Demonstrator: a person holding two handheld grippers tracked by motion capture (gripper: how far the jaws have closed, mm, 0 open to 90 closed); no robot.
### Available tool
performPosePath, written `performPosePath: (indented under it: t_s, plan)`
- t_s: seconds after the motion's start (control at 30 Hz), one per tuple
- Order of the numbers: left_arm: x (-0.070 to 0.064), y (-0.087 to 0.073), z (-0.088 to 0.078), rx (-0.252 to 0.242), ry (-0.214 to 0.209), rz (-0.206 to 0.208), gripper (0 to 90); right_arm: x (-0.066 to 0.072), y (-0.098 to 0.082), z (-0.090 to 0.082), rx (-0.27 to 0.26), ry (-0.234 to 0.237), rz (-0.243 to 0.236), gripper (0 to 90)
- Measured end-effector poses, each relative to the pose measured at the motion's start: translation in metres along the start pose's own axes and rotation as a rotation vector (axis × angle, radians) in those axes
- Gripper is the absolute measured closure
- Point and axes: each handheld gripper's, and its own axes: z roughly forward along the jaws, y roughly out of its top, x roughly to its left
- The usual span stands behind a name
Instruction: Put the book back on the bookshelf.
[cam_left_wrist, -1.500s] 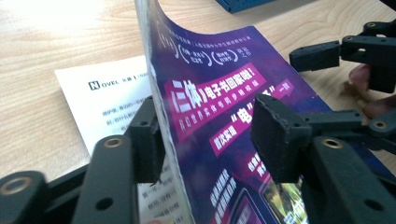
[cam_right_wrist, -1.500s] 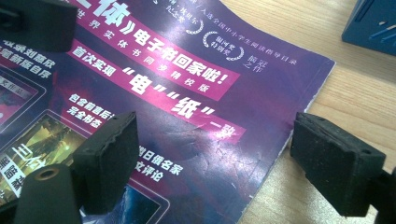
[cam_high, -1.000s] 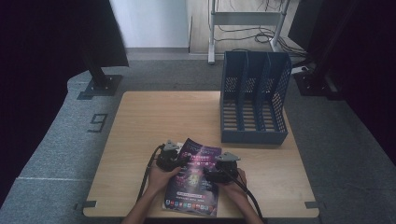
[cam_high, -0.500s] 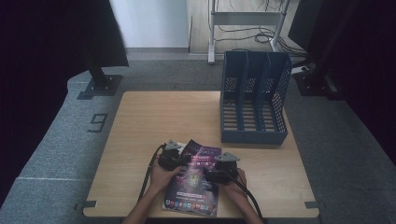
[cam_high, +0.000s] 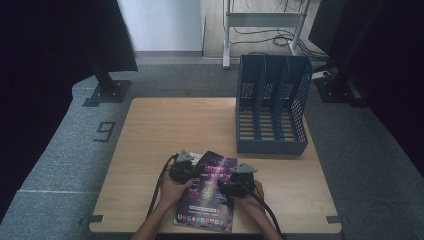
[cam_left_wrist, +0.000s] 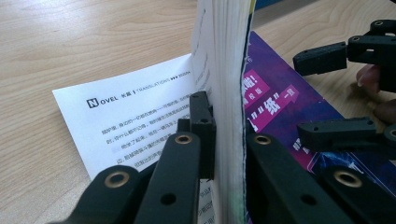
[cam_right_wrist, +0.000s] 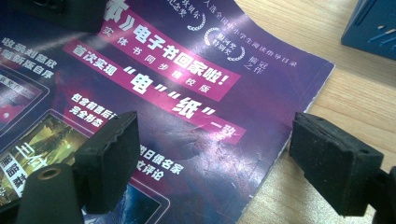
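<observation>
on the near edge of the wooden table (cam_high: 165, 120), a purple magazine (cam_high: 210, 192), between the two grippers.

from the high view: left gripper (cam_high: 192, 172) at the magazine's left edge, right gripper (cam_high: 225, 186) over the cover's right half; jaw detail too small to judge there.

from the left gripper view: left gripper (cam_left_wrist: 229, 140) with jaws just closed, now pinched on a lifted stack of pages (cam_left_wrist: 229, 84) standing on edge between the pads; a white printed page (cam_left_wrist: 126, 121) lying flat beneath on the left, purple cover on the right. right gripper (cam_left_wrist: 327, 91) seen farther off, hanging over the cover.

from the right gripper view: right gripper (cam_right_wrist: 212, 161) spread wide, holding nothing, one pad above the cover, the other beyond the magazine's edge above bare wood; cover print (cam_right_wrist: 177, 60) legible, surface scuffed.

surroundings: blue file rack (cam_high: 270, 107) upright at the table's far right, well apart from the magazine, a corner of it visible in the right gripper view. grey carpet (cam_high: 65, 165) marked with a "9" (cam_high: 104, 132) left of the table. dark stand foot (cam_high: 107, 92) beyond the far-left corner. between magazine and rack, bare tabletop.
</observation>
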Motion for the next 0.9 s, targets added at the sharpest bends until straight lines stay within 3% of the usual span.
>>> performPosePath:
  t_s: [0.2,0.47,0.77,0.9]
  plan:
    - [0.002,-0.002,0.003,0.000,-0.002,-0.016,84.0,0.000,0.000,0.000,-0.001,0.000,0.000,16.2]
    - [-0.004,0.001,-0.006,-0.049,-0.029,0.011,87.0,-0.001,0.000,0.000,-0.001,0.006,-0.003,16.6]
    - [-0.022,0.007,-0.019,-0.124,-0.055,0.096,87.2,-0.004,-0.001,-0.003,-0.017,0.031,-0.026,16.0]
    - [-0.020,0.008,-0.022,-0.140,-0.069,0.097,87.2,-0.007,-0.001,-0.006,-0.013,0.050,-0.017,15.4]
